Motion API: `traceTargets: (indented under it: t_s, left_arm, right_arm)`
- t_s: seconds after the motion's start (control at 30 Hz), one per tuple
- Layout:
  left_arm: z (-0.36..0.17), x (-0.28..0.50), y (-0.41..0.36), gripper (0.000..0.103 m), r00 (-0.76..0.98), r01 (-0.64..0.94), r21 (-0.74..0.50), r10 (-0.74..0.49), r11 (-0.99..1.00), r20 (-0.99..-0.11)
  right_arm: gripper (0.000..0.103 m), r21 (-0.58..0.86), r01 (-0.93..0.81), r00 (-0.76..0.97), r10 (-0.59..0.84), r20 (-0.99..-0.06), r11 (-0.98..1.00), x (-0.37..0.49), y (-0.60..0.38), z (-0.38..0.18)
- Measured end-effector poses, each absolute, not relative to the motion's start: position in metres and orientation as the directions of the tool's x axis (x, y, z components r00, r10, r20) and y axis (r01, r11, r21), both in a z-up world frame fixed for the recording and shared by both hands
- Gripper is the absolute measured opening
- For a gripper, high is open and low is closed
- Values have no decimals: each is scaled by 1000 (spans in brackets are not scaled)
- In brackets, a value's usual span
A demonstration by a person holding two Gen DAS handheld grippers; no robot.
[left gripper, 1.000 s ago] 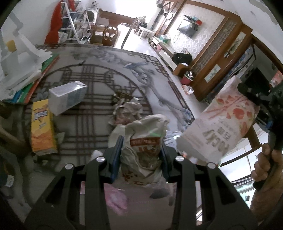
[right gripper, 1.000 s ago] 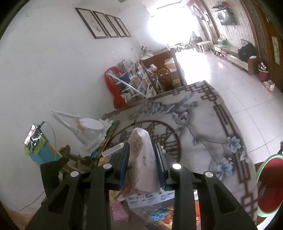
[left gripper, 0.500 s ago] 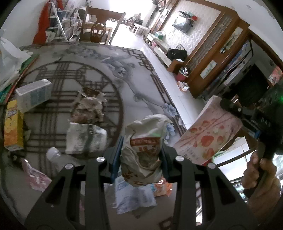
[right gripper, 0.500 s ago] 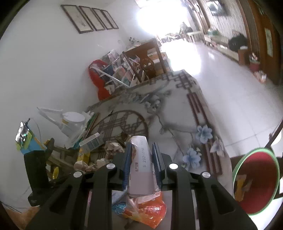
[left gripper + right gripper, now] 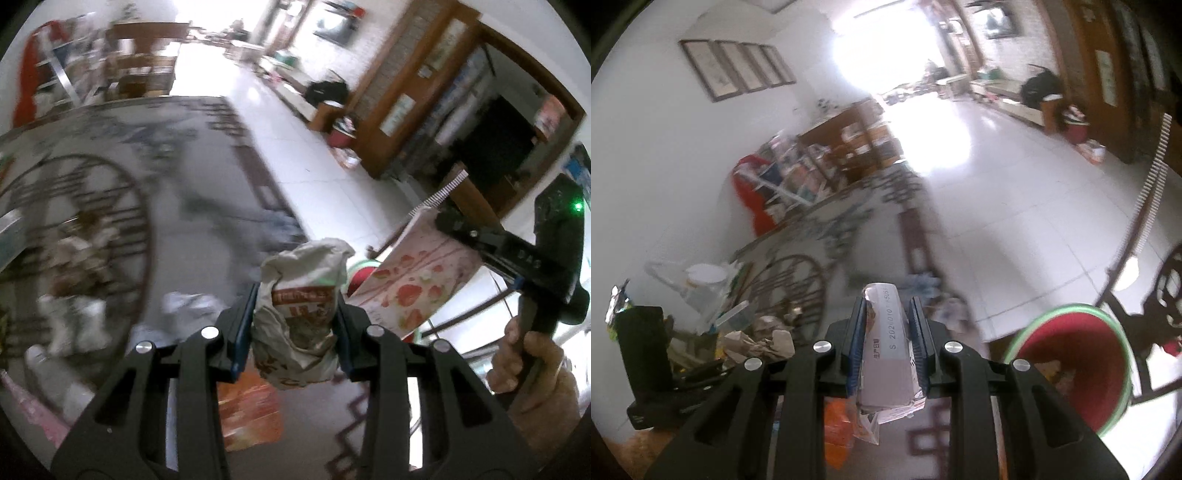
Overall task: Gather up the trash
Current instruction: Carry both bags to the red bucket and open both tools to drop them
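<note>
My left gripper (image 5: 295, 325) is shut on a crumpled paper food bag (image 5: 301, 310), held above the table's near right edge. My right gripper (image 5: 886, 332) is shut on a pink snack box (image 5: 888, 347); in the left wrist view that box (image 5: 413, 284) hangs to the right of the bag. A red bin with a green rim (image 5: 1075, 369) stands on the floor, low and right of the right gripper, with some trash inside. Part of its rim (image 5: 364, 266) shows behind the bag.
The patterned table (image 5: 184, 192) holds crumpled paper (image 5: 81, 254), white wrappers (image 5: 74, 325) and an orange packet (image 5: 247, 410). A wooden chair (image 5: 1160, 306) stands behind the bin. White tiled floor (image 5: 1015, 192) lies beyond the table. The left gripper's body (image 5: 646, 354) is at left.
Both grippers have swung right, off the table's middle toward its right edge, each still holding its item. The red bin is now nearer and larger in the right wrist view.
</note>
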State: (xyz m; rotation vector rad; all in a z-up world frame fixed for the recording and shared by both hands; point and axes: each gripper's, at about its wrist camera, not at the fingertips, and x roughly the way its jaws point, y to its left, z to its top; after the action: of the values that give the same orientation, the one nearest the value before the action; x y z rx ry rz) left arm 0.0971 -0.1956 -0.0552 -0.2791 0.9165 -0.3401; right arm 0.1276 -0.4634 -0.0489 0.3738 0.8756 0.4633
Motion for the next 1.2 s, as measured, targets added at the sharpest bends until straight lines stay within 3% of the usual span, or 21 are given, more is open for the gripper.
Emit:
traceTargets:
  t_s: [0.33,0.43,0.5,0.53,0.57,0.93,1.2]
  left_arm:
    - [-78,146,-324,36,394,390,-397,-540,831,-743]
    - [-86,157,-359,40,345,443,-393,-558,806,-755]
    - [-88,160,-373,59,333,460,-389,-562,798,-757]
    - [-88,161,-378,62,335,465,-388,-564,796,-755]
    - [-88,162,-381,67,338,468,-386,-565,795,-752]
    - [-77,160,-361,69,375,424,-394,-555,815,-743]
    - [-53,145,-309,71,456,366,-407,-543,837,-706]
  right_arm:
    - [22,441,25,619,332,-711,897,116,-579,-83]
    - [22,422,72,623,289,-727,904,112,-600,-90]
    - [30,419,100,630,268,-728,902,111,-611,-94]
    - [41,419,113,633,260,-729,901,109,-615,-96]
    - [59,423,124,639,254,-726,898,108,-619,-97]
    - [63,426,124,644,254,-722,896,113,-621,-97]
    - [73,434,67,621,303,-723,898,120,-582,-95]
